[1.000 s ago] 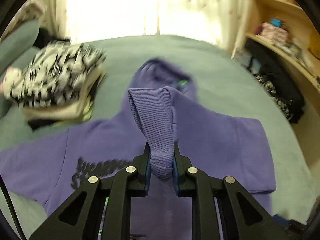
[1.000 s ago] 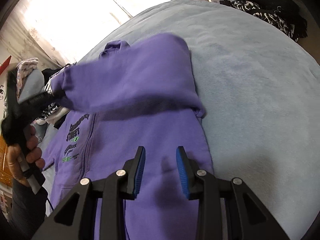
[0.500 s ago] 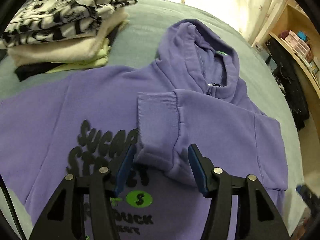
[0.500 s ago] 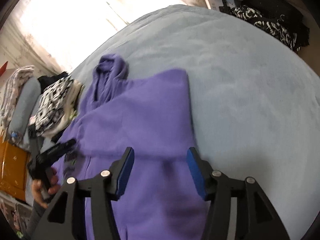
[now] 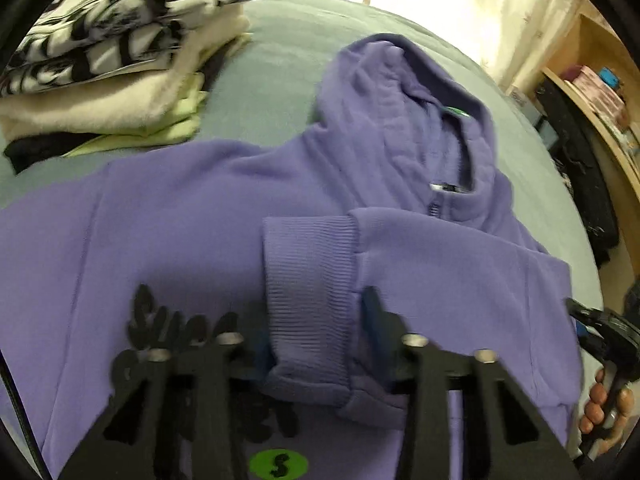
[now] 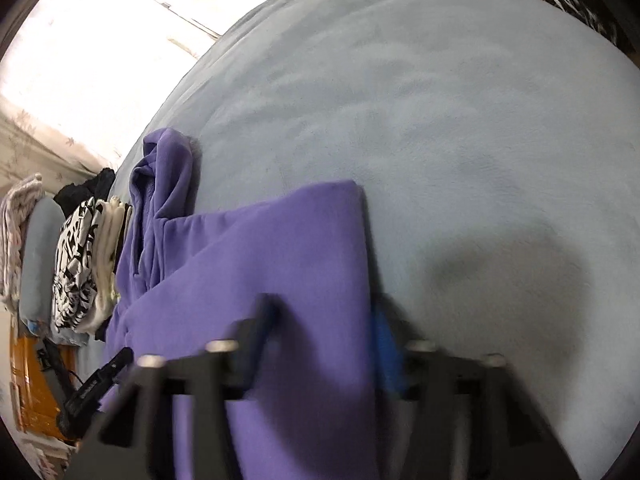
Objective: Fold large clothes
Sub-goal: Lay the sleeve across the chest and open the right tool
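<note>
A purple hoodie (image 5: pixel 180 220) lies face up on the light blue bed cover (image 6: pixel 440 100), hood (image 5: pixel 400 100) pointing away. Its right sleeve is folded across the chest, and the ribbed cuff (image 5: pixel 308 280) rests on the front. My left gripper (image 5: pixel 316 332) is open, its fingers on either side of the cuff without holding it. My right gripper (image 6: pixel 324 328) is open just above the folded shoulder edge of the hoodie (image 6: pixel 300 260) and holds nothing. The right gripper also shows at the right edge of the left wrist view (image 5: pixel 600 332).
A stack of folded clothes (image 5: pixel 112 48), topped by a black-and-white patterned piece, sits on the bed left of the hood. Wooden shelves (image 5: pixel 600 92) and dark clothes (image 5: pixel 580 184) stand at the right. Curtains (image 6: pixel 80 60) hang behind the bed.
My left gripper laid the sleeve cuff on the hoodie's chest and opened. My right gripper opened wider and moved to the folded shoulder edge.
</note>
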`<action>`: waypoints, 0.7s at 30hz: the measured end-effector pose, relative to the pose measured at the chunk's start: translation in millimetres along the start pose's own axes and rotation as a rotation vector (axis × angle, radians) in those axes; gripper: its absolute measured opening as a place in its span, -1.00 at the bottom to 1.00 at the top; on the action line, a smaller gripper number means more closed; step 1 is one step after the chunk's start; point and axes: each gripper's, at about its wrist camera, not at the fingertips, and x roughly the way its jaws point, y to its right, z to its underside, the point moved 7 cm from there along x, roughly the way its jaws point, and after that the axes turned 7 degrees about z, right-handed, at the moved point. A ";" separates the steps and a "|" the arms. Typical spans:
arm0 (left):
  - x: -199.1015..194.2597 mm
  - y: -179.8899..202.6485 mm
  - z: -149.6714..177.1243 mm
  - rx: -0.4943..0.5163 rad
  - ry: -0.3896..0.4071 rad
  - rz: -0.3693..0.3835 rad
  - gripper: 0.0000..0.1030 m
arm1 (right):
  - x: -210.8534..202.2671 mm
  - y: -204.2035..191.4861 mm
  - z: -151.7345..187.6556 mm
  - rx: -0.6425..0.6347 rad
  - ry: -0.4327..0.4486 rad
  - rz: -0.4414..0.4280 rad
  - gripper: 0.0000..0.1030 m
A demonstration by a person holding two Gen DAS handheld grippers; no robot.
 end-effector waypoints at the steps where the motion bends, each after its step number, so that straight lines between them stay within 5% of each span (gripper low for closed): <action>1: -3.5 3.5 0.2 -0.001 0.006 0.014 -0.71 | -3.6 -5.2 -0.4 -0.029 0.013 0.009 -0.75; 4: -9.5 10.0 0.1 0.045 0.060 -0.036 -0.71 | -27.7 -18.7 -4.5 -0.129 0.161 0.062 -0.76; 7: 1.9 5.1 6.3 0.040 0.037 -0.070 -0.59 | -3.6 -8.7 2.6 -0.126 0.086 0.146 -0.63; 11: -10.3 11.1 3.5 0.106 0.065 -0.142 -0.33 | -19.1 -12.7 6.1 -0.151 0.094 0.181 -0.55; 15: -38.5 16.3 -0.3 0.166 0.101 -0.212 -0.26 | -52.3 -21.5 11.0 -0.181 0.178 0.220 -0.54; 18: -66.7 12.8 -5.7 0.154 0.170 -0.260 -0.01 | -77.2 -32.2 19.8 -0.168 0.237 0.214 -0.54; 21: -86.4 16.5 -4.4 0.129 0.208 -0.231 -0.01 | -88.3 -53.0 34.2 -0.191 0.239 0.160 -0.54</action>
